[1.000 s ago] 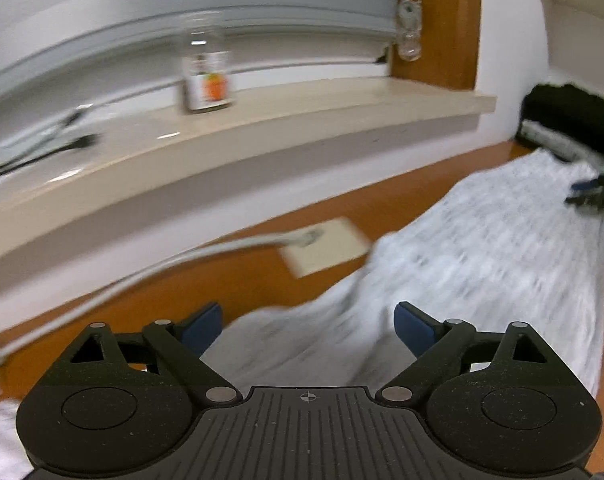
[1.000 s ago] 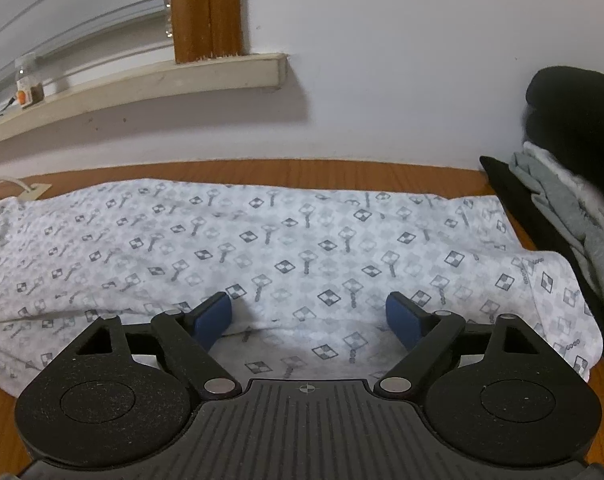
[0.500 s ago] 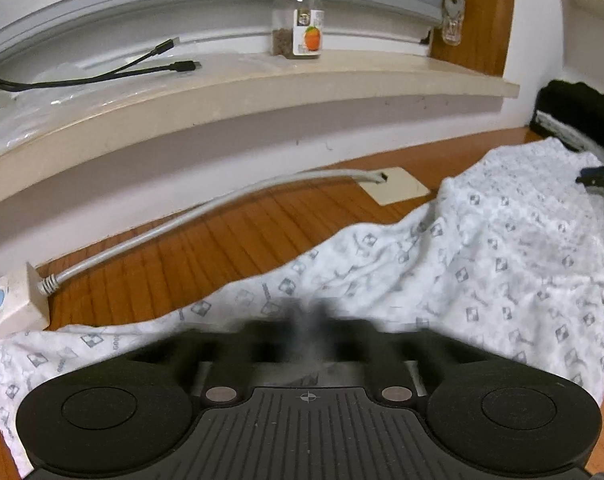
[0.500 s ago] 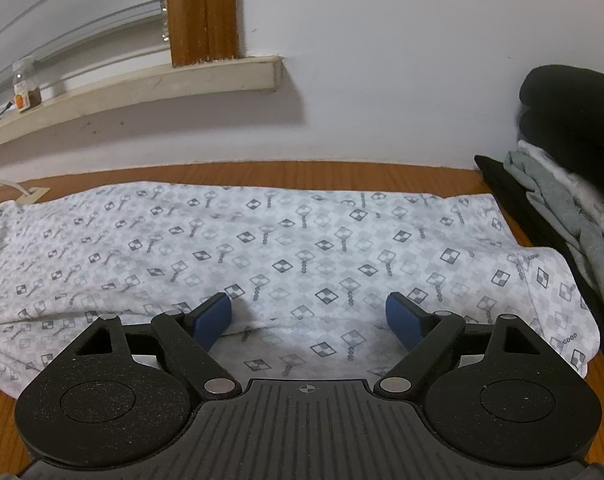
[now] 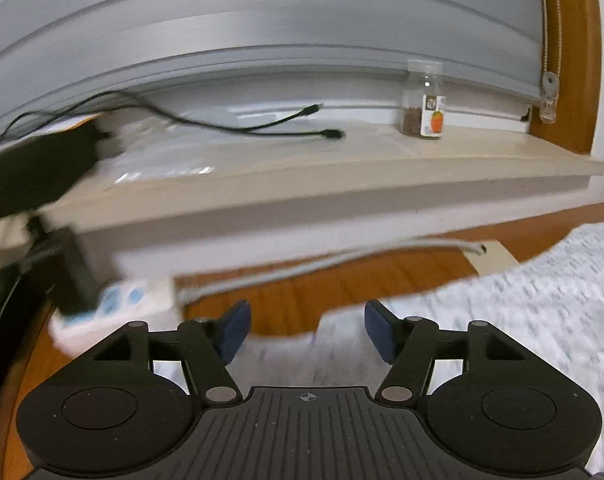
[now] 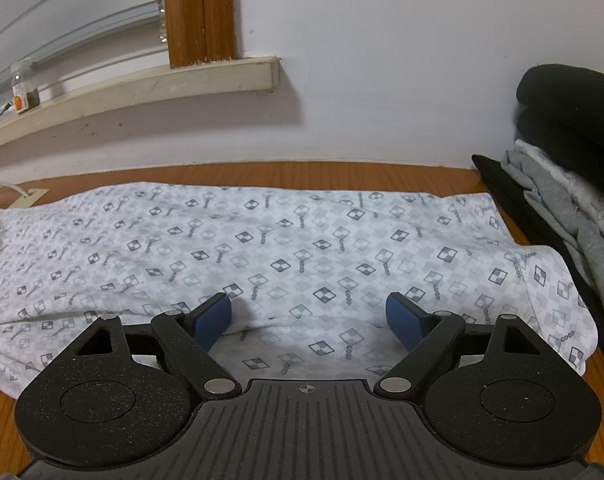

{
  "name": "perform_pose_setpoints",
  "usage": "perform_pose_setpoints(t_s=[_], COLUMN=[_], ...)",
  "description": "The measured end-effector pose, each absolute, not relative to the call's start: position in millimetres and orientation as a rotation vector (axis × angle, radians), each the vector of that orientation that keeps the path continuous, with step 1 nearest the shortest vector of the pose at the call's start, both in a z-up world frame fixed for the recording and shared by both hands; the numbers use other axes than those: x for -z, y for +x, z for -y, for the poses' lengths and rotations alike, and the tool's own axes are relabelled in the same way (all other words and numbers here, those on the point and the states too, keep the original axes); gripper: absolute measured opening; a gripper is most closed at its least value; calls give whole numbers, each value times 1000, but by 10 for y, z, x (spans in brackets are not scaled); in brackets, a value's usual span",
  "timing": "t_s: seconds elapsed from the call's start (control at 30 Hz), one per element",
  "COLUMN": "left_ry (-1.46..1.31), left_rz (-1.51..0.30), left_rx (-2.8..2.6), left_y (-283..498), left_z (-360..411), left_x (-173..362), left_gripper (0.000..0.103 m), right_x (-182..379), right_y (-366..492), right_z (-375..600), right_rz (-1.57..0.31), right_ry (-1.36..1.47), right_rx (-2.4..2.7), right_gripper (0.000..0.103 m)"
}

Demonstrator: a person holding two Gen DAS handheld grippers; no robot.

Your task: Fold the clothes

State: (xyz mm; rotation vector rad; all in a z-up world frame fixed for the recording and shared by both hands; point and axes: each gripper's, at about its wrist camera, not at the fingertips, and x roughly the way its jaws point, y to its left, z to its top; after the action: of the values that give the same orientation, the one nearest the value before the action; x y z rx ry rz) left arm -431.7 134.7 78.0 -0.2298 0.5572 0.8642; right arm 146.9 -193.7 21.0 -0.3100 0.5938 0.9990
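Note:
A white garment with a grey diamond print (image 6: pixel 286 248) lies spread flat across the wooden table (image 6: pixel 310 172). My right gripper (image 6: pixel 309 320) hovers open just over its near edge, blue pads apart and nothing between them. In the left wrist view the same garment (image 5: pixel 522 312) shows blurred at the lower right, its left end under my left gripper (image 5: pixel 306 332). The left jaws are opening, with only cloth and table seen through the gap and nothing pinched.
A white power strip (image 5: pixel 118 312) with a grey cable (image 5: pixel 342 260) lies at the table's left end beside dark gear (image 5: pixel 30 176). A jar (image 5: pixel 422 104) and black cables (image 5: pixel 262 128) rest on the windowsill. Folded black and grey clothes (image 6: pixel 570 184) are stacked at the right.
My left gripper swung left along the garment toward the power strip, snapped shut midway and has reopened. The right gripper has not moved.

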Motion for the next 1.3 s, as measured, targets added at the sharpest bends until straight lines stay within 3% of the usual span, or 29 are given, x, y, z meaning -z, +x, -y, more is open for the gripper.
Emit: perform_pose_setpoints(t_s=[0.07, 0.4, 0.43, 0.5, 0.53, 0.73, 0.8, 0.83, 0.87, 0.93, 0.97, 1.2, 1.3], left_ry=[-237, -297, -313, -328, -332, -321, -305, -297, -286, -257, -242, -160, -123], left_rz=[-559, -623, -608, -585, -575, -578, -565, -553, -543, -536, -537, -502, -485], left_rx=[-894, -1042, -1037, -1036, -1037, -1060, -1058, -1043, -1023, -976, -952, -741, -657], left_y=[-4542, -5326, -5382, -5463, -5498, -5446, -5358, -5297, -5229, -5035, -4923, -4082, -3765], left_z=[-1228, -832, -836, -857, -870, -862, -790, -736, -683, -557, -493, 59, 348], left_x=[-758, -457, -443, -441, -446, -561, -627, -666, -695, -750, -772, -877, -890], left_gripper=[78, 78, 70, 35, 13, 18, 40, 59, 74, 77, 77, 79, 71], right_x=[-211, -215, -214, -212, -210, -213, -229, -237, -249, -281, -305, -404, -387], right_y=[1467, 1450, 1447, 1455, 1463, 1431, 1387, 1355, 1310, 1206, 1129, 300, -42], right_z=[1938, 1933, 1933, 1933, 1935, 1939, 1949, 1955, 1966, 1989, 1989, 1724, 1593], right_rz=[-593, -587, -586, -589, -593, -573, -543, -528, -521, -524, -529, -493, -509], right_ry=[-311, -321, -323, -323, -320, -333, -344, -350, -342, -301, -275, -302, -321], right_rx=[-998, -988, -985, -982, -981, -975, -974, -974, -981, -1020, -1062, -1317, -1418], right_gripper=[84, 86, 87, 88, 89, 88, 85, 77, 62, 39, 31, 30, 30])
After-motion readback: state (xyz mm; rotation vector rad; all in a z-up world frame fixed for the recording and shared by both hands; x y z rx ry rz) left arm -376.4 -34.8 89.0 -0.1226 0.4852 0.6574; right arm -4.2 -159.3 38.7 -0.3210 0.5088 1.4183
